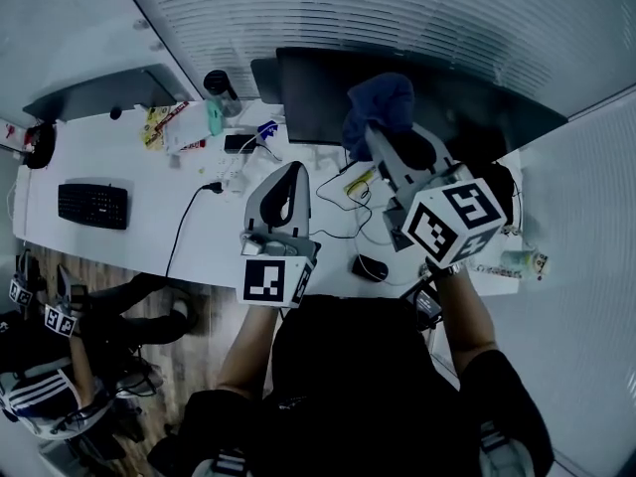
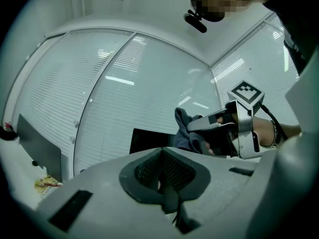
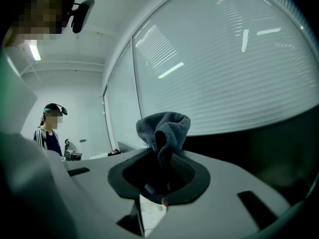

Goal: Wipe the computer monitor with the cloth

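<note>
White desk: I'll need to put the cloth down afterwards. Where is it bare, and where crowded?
Bare: the stretch of white desk between the black keyboard and the black cable. Crowded: by the dark monitor, with a black mouse, a dark bottle and snack packets.

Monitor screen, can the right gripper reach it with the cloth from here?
Probably yes: the right gripper holds the cloth up in front of the monitor, with nothing visible between them.
</note>
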Demonstrator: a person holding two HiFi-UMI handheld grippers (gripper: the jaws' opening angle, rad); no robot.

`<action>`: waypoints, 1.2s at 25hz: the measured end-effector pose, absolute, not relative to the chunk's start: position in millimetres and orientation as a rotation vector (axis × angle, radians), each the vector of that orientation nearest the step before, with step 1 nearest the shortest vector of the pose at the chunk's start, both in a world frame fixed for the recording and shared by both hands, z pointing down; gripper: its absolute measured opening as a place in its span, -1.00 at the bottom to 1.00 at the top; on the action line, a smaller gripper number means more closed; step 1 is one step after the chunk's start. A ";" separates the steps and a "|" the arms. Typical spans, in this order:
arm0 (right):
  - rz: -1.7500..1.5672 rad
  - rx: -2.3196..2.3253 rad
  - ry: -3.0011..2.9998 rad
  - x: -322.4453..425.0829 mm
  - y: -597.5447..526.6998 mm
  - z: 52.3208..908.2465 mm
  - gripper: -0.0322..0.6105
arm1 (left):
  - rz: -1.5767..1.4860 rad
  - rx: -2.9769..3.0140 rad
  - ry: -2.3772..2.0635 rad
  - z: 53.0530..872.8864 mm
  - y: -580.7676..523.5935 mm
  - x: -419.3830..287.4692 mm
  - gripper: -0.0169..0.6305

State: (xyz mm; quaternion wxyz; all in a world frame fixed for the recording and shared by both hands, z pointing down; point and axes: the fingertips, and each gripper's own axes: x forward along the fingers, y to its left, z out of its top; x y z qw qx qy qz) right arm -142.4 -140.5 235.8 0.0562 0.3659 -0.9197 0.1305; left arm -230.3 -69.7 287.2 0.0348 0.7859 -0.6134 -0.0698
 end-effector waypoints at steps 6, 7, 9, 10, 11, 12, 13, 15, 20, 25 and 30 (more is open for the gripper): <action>0.358 1.049 -2.828 -181.2 -159.3 229.7 -0.68 | -0.201 2.404 -1.924 289.9 -68.2 -235.9 -0.93; 0.353 1.039 -2.831 -187.7 -162.2 229.7 -0.68 | -0.209 2.401 -1.931 289.0 -68.7 -236.9 -0.93; 0.342 1.023 -2.835 -200.1 -168.6 230.2 -0.68 | -0.219 2.397 -1.941 288.2 -70.5 -239.0 -0.93; 0.340 1.018 -2.834 -205.4 -171.9 230.9 -0.68 | -0.222 2.394 -1.944 288.3 -71.5 -239.7 -0.93; 0.340 1.014 -2.833 -209.9 -175.1 231.7 -0.68 | -0.222 2.391 -1.944 288.7 -72.4 -240.2 -0.93; 0.341 1.011 -2.832 -213.7 -178.0 232.1 -0.68 | -0.222 2.388 -1.944 288.9 -73.3 -240.5 -0.93; 0.341 1.006 -2.831 -217.1 -180.5 232.0 -0.68 | -0.222 2.387 -1.945 288.8 -73.9 -240.9 -0.93; 0.336 0.992 -2.831 -223.7 -183.7 230.9 -0.68 | -0.225 2.381 -1.952 288.6 -74.2 -243.0 -0.93; 0.311 0.954 -2.833 -241.4 -188.3 229.5 -0.68 | -0.246 2.346 -1.971 295.0 -75.9 -249.9 -0.93; 0.300 0.930 -2.821 -259.4 -195.3 231.6 -0.67 | -0.264 2.328 -1.972 299.7 -76.2 -254.0 -0.93; 0.310 0.938 -2.810 -263.8 -200.2 234.4 -0.67 | -0.261 2.316 -1.974 303.5 -70.0 -255.0 -0.93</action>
